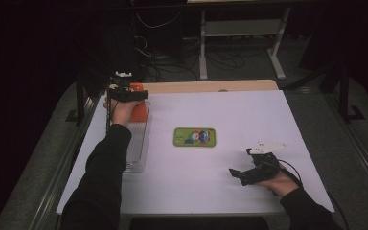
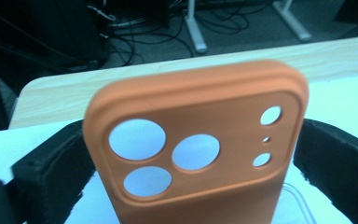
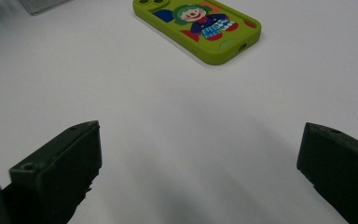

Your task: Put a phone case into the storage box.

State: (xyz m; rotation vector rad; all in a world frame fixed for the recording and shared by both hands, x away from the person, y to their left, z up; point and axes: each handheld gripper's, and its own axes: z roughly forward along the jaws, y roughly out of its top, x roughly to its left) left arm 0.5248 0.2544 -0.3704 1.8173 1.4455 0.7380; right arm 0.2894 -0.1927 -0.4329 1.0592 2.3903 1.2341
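An orange phone case (image 2: pixel 200 135) with camera cut-outs stands upright between the jaws of my left gripper (image 2: pixel 193 149). The pads sit right at its two edges, and I see no squeeze on it. In the high view that gripper (image 1: pixel 127 93) is at the table's far left, with the orange case (image 1: pixel 139 111) over the far end of a clear tray (image 1: pixel 138 153). A green phone case (image 1: pixel 194 137) with a clown picture lies flat mid-table. My right gripper (image 1: pixel 237 173) rests open near the front right, pointing at the green case (image 3: pixel 198 28); nothing is between its jaws (image 3: pixel 200 154).
White sheet (image 1: pixel 220 191) covers the table, with a strip of bare wood (image 1: pixel 211 86) along the far edge. Beyond that edge are cables and desk legs on a dark floor. A white three-cornered plate (image 1: pixel 267 146) sits on the right gripper.
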